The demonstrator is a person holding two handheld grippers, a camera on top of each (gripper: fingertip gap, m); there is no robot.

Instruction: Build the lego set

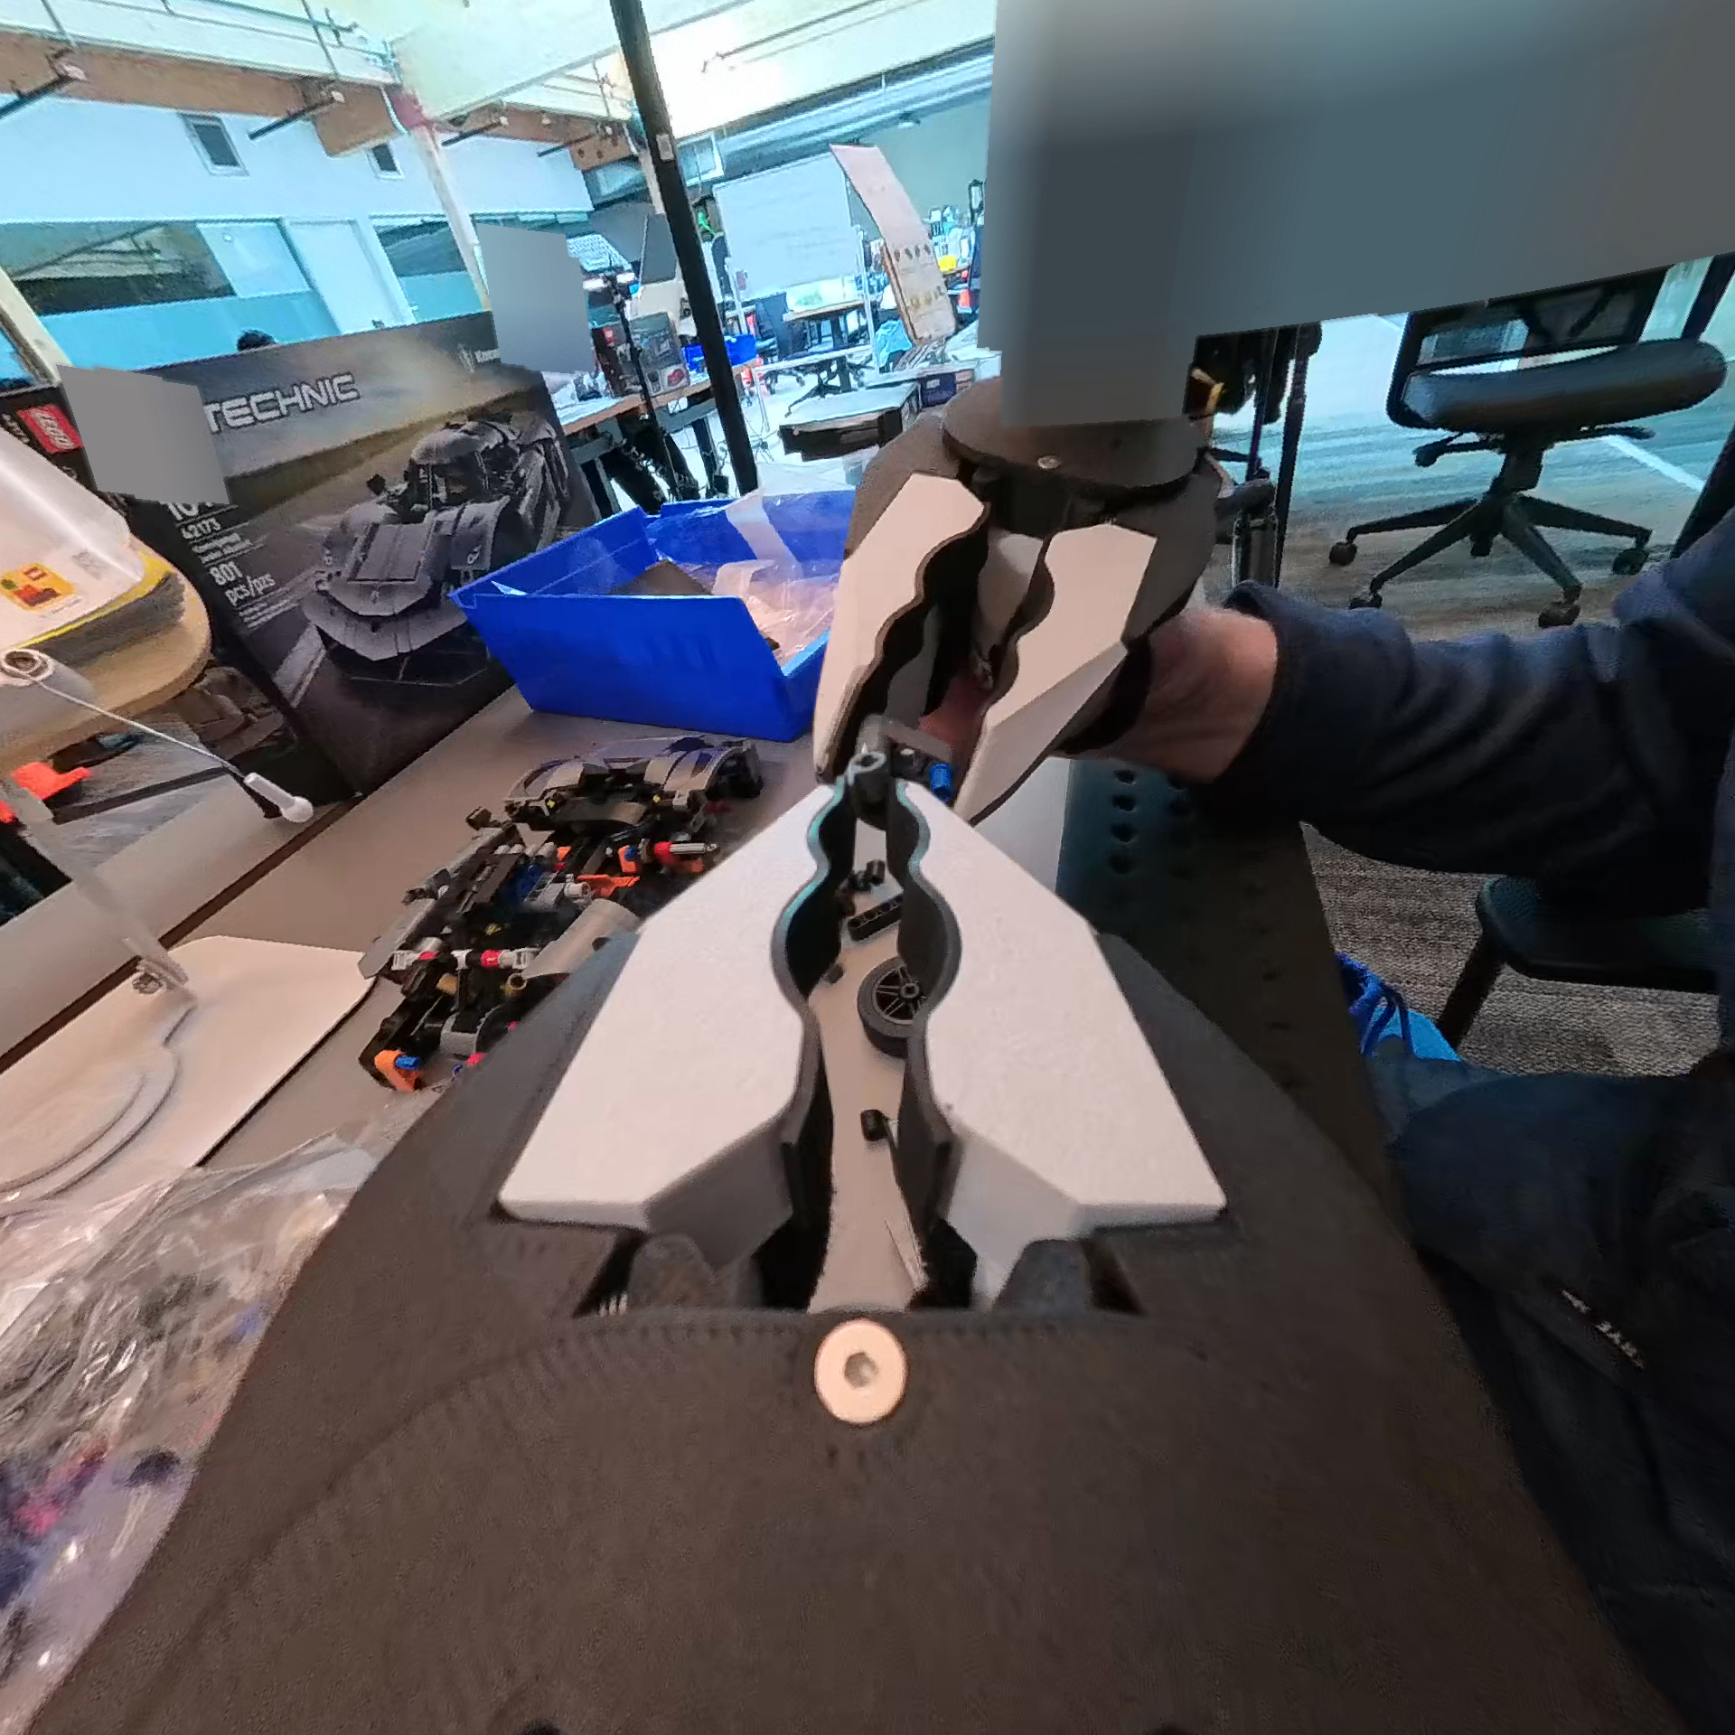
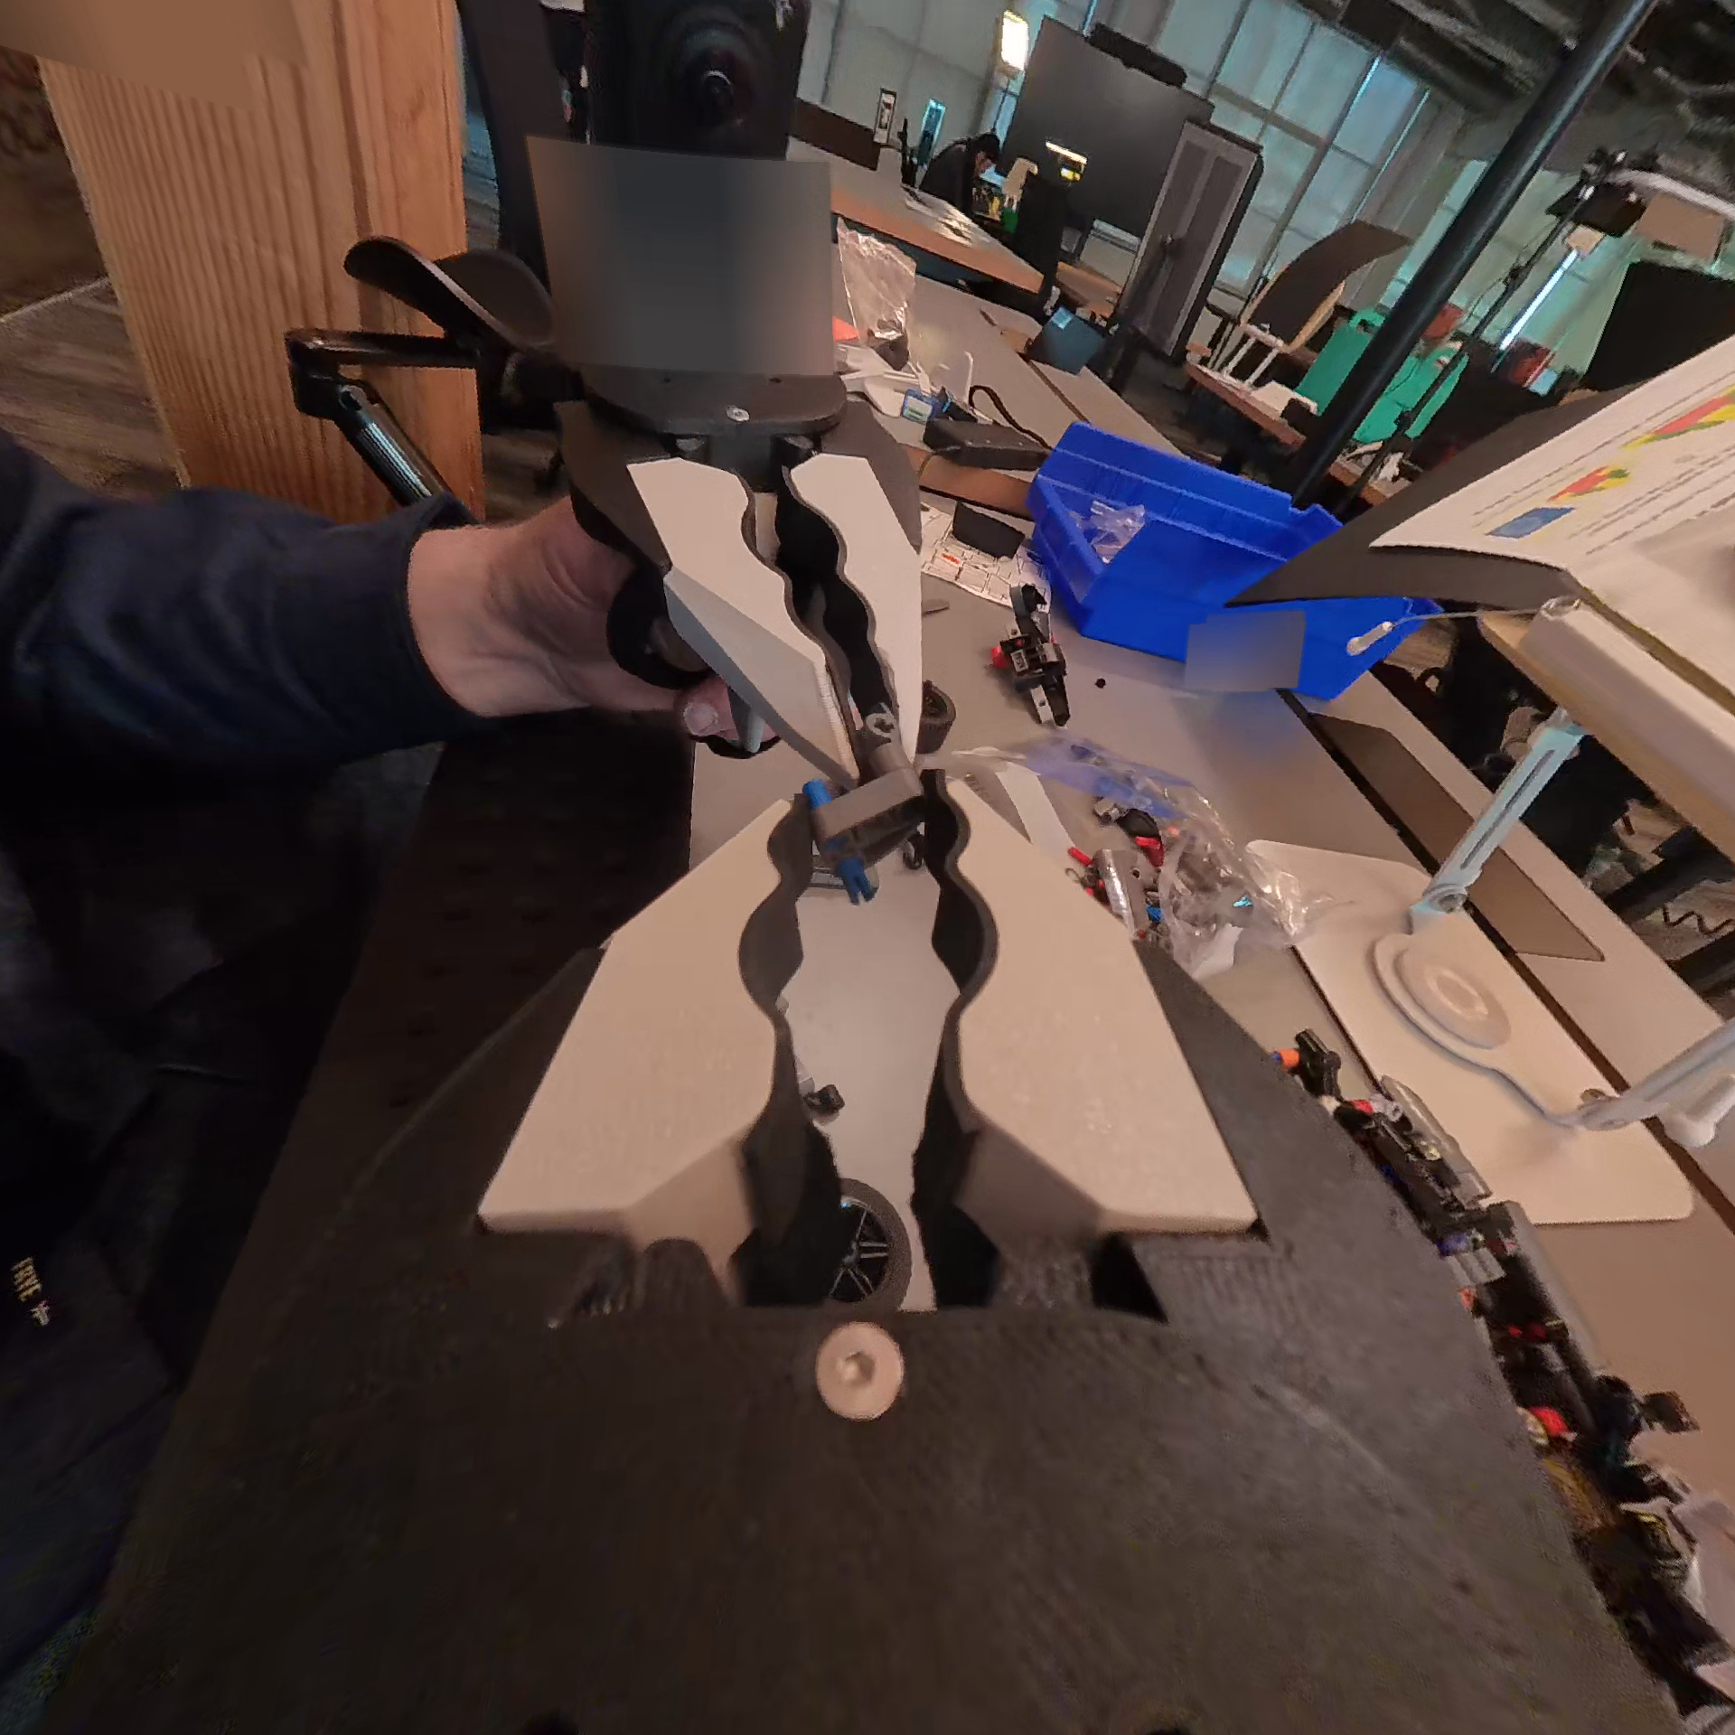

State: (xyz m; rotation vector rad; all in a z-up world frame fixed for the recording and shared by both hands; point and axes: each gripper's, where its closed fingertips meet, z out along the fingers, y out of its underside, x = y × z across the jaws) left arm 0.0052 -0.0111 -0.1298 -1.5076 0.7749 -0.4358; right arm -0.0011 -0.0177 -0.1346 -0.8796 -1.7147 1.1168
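Partly built car (image 1: 563, 901) lies on the table; loose wheel (image 1: 897, 1000) beside it remains unfitted. Left gripper (image 1: 868, 798) pinches a black connector (image 1: 868, 765); right gripper (image 2: 864, 817) clamps a grey block (image 2: 868, 812), joining pending

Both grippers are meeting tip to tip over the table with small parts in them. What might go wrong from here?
1. The left gripper pinches a small black piece only at its tips; a push from the right gripper may twist it loose.
2. The grey piece with blue pins also sits at the tips and might pivot.
3. A dropped part could land among the loose wheel and bits below.
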